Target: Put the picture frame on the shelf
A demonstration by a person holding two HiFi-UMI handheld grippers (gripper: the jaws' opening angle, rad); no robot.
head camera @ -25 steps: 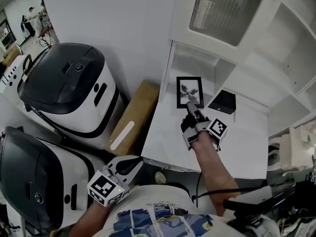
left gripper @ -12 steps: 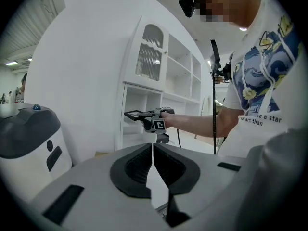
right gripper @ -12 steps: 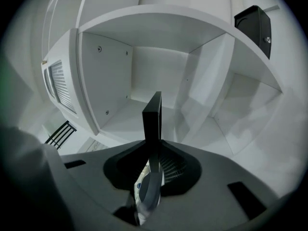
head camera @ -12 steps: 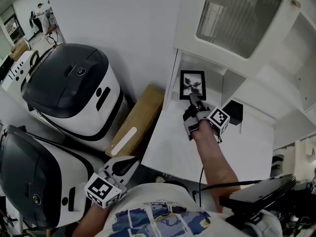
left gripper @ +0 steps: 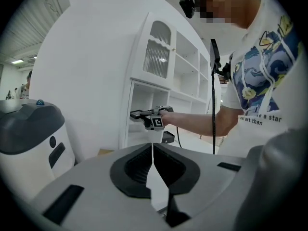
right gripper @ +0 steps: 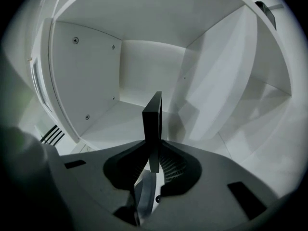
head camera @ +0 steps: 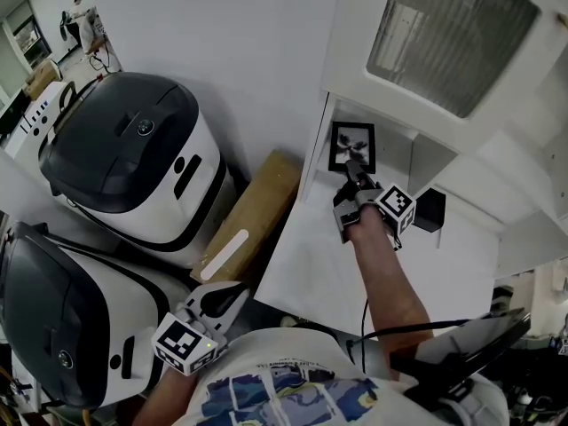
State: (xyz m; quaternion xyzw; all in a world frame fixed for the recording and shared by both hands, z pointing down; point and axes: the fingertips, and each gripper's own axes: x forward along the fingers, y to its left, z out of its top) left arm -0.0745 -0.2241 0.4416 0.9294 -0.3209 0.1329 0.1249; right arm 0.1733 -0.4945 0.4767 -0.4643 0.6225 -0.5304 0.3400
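A black picture frame (head camera: 352,147) with a dark print stands upright at the mouth of the lowest shelf compartment (head camera: 390,153). My right gripper (head camera: 357,176) is shut on its lower edge. In the right gripper view the picture frame (right gripper: 153,124) shows edge-on between the jaws, inside the white shelf compartment (right gripper: 144,76). My left gripper (head camera: 232,298) hangs low at the left, by the person's shirt, its jaws together with nothing between them. In the left gripper view that left gripper (left gripper: 152,150) points toward the shelf unit (left gripper: 159,81), and the picture frame (left gripper: 138,113) shows far off.
Two large white and black machines (head camera: 133,158) stand left of the shelf unit. A brown cardboard box (head camera: 244,220) leans between them and the white counter (head camera: 328,264). A small black stand (head camera: 429,209) lies on the counter right of my right arm. A ribbed glass door (head camera: 444,43) sits above.
My right gripper has carried the picture frame farther up and into the shelf opening. The left gripper has shifted slightly at the lower left.
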